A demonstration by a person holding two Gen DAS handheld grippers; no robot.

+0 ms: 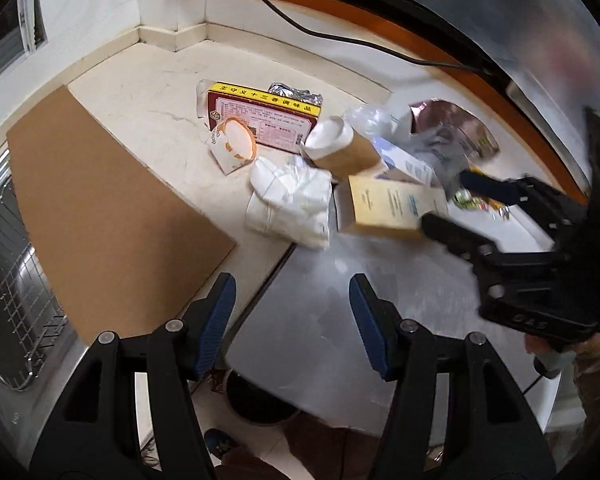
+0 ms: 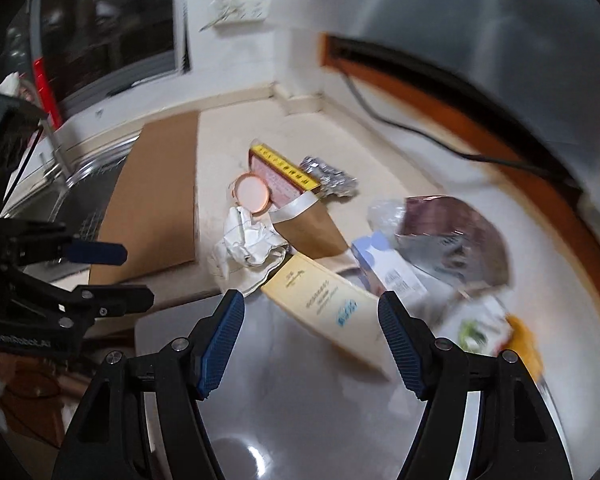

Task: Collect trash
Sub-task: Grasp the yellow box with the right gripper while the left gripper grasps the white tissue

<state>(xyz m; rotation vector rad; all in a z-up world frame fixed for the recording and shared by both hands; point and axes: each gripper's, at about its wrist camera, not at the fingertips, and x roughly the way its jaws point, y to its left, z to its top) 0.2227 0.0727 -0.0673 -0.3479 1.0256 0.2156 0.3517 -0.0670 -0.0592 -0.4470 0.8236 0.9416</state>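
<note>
- Cream-coloured counter (image 1: 148,96) carries the trash heap: a flat beige carton (image 2: 324,304), a paper cup (image 1: 340,146) on its side, crumpled white tissue (image 1: 290,200), a red and yellow box (image 1: 260,118) and wrinkled foil (image 1: 296,94).
- Brown cardboard sheet (image 1: 108,208) lies flat beside a steel sink (image 1: 8,280).
- Left gripper (image 1: 292,320) hangs wide, ribbed blue pads bare.
- Right gripper (image 2: 312,344) gapes wide over the carton, holding nothing.

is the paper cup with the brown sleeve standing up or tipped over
Tipped over: the paper cup lies on its side among the trash, its white mouth facing sideways toward the red box.
</note>
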